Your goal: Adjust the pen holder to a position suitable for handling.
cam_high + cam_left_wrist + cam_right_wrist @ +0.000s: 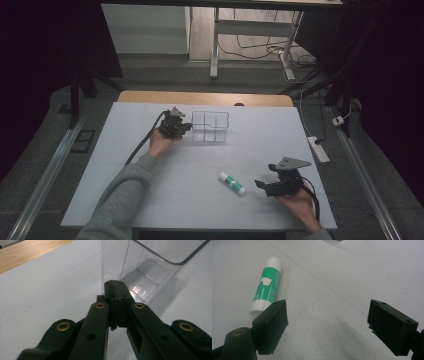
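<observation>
The clear organizer (210, 127) stands upright on the far middle of my counter (150, 200), and I have my left gripper (186, 127) pressed up against its left end. In the left gripper view its jaws are shut tight, pad against pad, and they seem to pinch the thin end wall of the organizer (150, 270) where it runs down between them; the wall is see-through, so I cannot be fully sure it is caught. The organizer's inner dividers split it into compartments, and I see nothing lying in them. My right gripper (265, 186) rests low at the near right of the counter, jaws spread wide with bare counter between them. The glue stick (232, 183), green and white, lies flat just to the left of that gripper, well apart from the organizer. In the right gripper view the glue stick (265, 287) lies just beyond the left jaw, outside the gap.
</observation>
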`<state>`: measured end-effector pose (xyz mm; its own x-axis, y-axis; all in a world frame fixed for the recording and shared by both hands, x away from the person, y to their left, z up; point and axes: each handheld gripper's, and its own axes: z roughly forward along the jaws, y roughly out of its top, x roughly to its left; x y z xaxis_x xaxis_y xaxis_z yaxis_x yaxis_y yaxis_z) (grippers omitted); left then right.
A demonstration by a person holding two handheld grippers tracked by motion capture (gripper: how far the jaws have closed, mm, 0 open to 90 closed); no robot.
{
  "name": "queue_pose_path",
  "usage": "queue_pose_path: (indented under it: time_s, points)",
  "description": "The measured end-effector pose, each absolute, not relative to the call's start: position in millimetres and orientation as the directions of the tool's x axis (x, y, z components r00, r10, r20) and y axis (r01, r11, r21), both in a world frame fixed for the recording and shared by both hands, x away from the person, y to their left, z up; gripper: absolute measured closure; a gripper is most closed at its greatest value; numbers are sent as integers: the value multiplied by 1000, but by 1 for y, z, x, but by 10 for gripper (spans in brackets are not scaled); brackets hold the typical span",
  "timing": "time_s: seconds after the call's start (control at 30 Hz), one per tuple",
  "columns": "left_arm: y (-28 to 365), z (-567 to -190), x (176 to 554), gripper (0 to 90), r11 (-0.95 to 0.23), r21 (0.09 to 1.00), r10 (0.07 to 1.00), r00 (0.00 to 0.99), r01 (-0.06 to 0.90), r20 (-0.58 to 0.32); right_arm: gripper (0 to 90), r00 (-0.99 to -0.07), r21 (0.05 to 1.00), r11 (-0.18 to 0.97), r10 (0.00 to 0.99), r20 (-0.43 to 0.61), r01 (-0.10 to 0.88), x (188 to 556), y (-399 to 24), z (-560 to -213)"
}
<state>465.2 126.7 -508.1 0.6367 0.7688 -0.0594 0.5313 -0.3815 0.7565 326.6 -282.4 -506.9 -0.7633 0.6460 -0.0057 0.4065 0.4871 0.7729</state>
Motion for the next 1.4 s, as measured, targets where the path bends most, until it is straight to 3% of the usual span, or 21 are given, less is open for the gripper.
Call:
queue_pose_path:
  time_s: [0.37, 0.9, 1.17, 1.4]
  points:
    - [140, -500, 457, 884, -396, 748, 767, 639, 533, -49, 156, -760, 775, 482, 650, -4, 408, 325, -285, -505]
    - [163, -487, 409, 877, -390, 778, 756, 654, 492, -34, 156, -761, 777, 482, 649, -5, 406, 325, -285, -504]
    - [182, -485, 379, 519, -374, 795, 754, 656, 477, -39, 156, -762, 777, 481, 647, -1, 407, 324, -285, -504]
    - [193, -487, 358, 394, -371, 786, 759, 649, 494, -50, 157, -763, 777, 475, 647, 10, 413, 325, -285, -504]
